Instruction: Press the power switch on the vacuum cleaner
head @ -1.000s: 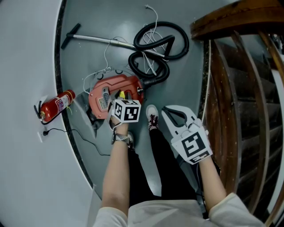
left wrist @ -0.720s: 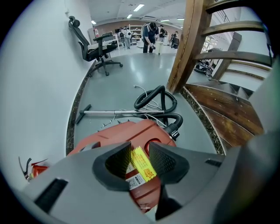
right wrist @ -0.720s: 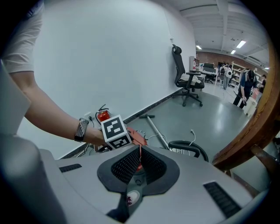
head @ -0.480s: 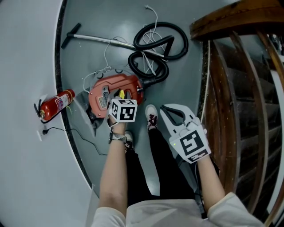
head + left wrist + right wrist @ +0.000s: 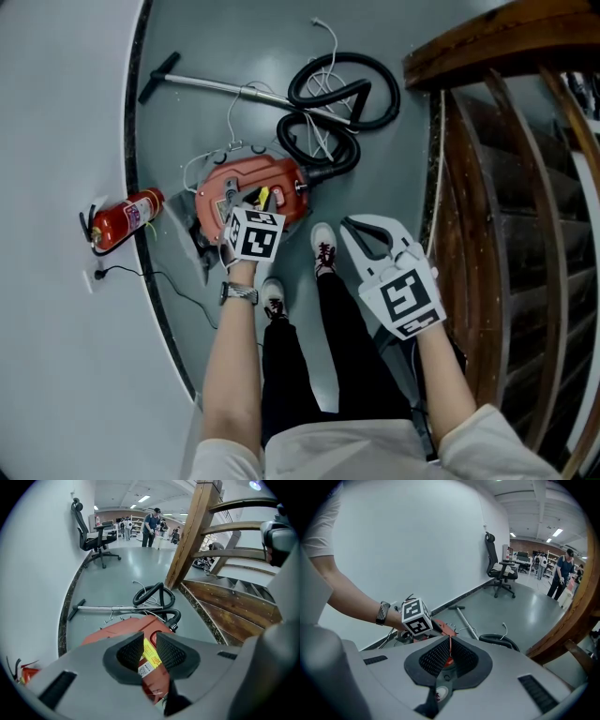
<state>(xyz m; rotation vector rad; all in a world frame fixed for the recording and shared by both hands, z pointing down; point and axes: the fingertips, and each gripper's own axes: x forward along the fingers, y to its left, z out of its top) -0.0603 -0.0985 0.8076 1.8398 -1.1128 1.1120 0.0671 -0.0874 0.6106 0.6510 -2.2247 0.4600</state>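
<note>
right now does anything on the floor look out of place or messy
Nothing spilled or broken, but the black hose beyond the vacuum cleaner lies in overlapping loops, with a loose white cord strewn across it.

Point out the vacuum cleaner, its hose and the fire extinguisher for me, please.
vacuum cleaner (image 5: 230, 187), head view, red top shell.
hose (image 5: 390, 94), head view, right side of the far loop.
fire extinguisher (image 5: 127, 218), head view, middle of the red cylinder.
</note>
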